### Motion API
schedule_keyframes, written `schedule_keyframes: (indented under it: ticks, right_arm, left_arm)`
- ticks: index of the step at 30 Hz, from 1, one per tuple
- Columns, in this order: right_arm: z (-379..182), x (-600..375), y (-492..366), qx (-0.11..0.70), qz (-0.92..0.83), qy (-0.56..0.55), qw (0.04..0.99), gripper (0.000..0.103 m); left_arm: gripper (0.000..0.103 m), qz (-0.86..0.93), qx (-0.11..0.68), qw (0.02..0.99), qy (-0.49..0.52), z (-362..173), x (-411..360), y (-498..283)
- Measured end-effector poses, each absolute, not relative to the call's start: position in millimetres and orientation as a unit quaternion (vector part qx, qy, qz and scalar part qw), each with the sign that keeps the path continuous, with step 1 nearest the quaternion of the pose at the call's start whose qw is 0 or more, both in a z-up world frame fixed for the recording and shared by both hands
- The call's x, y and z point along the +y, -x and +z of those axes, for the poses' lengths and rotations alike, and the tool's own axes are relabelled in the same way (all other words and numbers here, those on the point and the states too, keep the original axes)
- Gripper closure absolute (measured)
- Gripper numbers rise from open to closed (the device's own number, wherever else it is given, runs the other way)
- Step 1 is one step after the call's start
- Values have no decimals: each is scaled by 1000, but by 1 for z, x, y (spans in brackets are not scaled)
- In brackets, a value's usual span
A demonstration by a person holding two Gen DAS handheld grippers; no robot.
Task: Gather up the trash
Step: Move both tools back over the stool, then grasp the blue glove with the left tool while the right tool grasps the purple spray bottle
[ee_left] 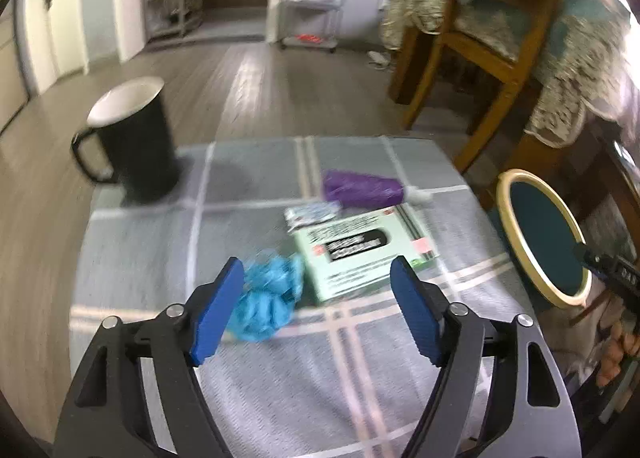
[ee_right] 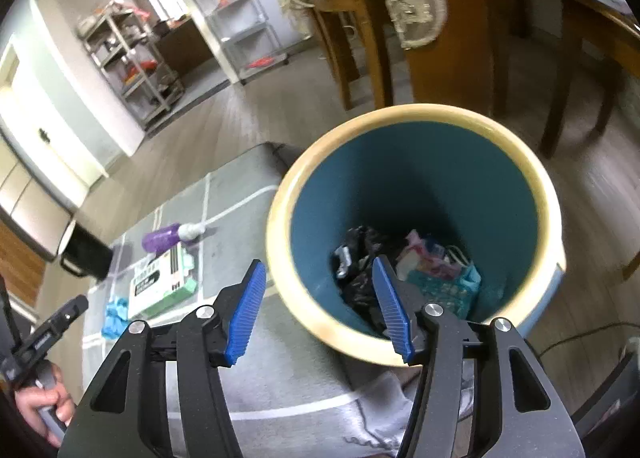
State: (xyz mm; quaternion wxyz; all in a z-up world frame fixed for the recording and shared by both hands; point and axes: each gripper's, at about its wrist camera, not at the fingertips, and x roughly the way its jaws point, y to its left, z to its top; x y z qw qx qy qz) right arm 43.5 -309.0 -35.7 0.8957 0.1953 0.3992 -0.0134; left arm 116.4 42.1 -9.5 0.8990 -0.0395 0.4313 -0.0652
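- Left wrist view: the left gripper stands with its jaws wide apart and nothing between the pads, angled down over the checked cloth on the table.
- The crumpled blue wrapper lies just inside the left finger, at about 9 o'clock from the gap's middle. The green box sits at 12 to 1 o'clock, close to the right finger.
- Farther off at 12 o'clock lie a small printed packet and a purple bottle. A black mug stands at 10 o'clock near the cloth's edge.
- Risk, as I judge it: the wrapper sits off-centre, so closing here could pinch only a loose fold and let it slip. The right finger could also nudge the box or catch the cloth.
- The view is blurred, so how near the wrapper is to the left pad is hard to tell.
- Right wrist view: the right gripper is empty, its jaws parted, tilted down at the near rim of the trash bin.
- Trash already lies at the bin's bottom, at 1 o'clock from the jaws.
- At 8 o'clock a hand grips the other gripper's handle.
- Risk: the bin's near rim crosses the gap between the fingers, so a careless move could knock the bin.
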Motion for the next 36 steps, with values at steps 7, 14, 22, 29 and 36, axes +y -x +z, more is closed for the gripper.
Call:
schedule_keyframes:
  ticks: [7, 14, 22, 29, 36]
  right_arm:
    - [-42, -278, -51, 415, 23, -167, 894, 44]
    - [-46, -254, -53, 426, 60, -139, 892, 40]
    - [-50, -232, -58, 440, 97, -120, 885, 39]
    - [-53, -206, -70, 449, 124, -103, 879, 37]
    - [-48, -177, -102, 451, 141, -71, 878, 37]
  left_arm:
    - [28, -30, 456, 889, 28, -30, 55, -126]
    - [32, -13, 493, 870, 22, -55, 58, -144]
    - [54, -13, 519, 854, 28, -71, 61, -157]
    - [70, -14, 511, 857, 70, -63, 72, -154]
    - [70, 6, 483, 868, 113, -52, 87, -149]
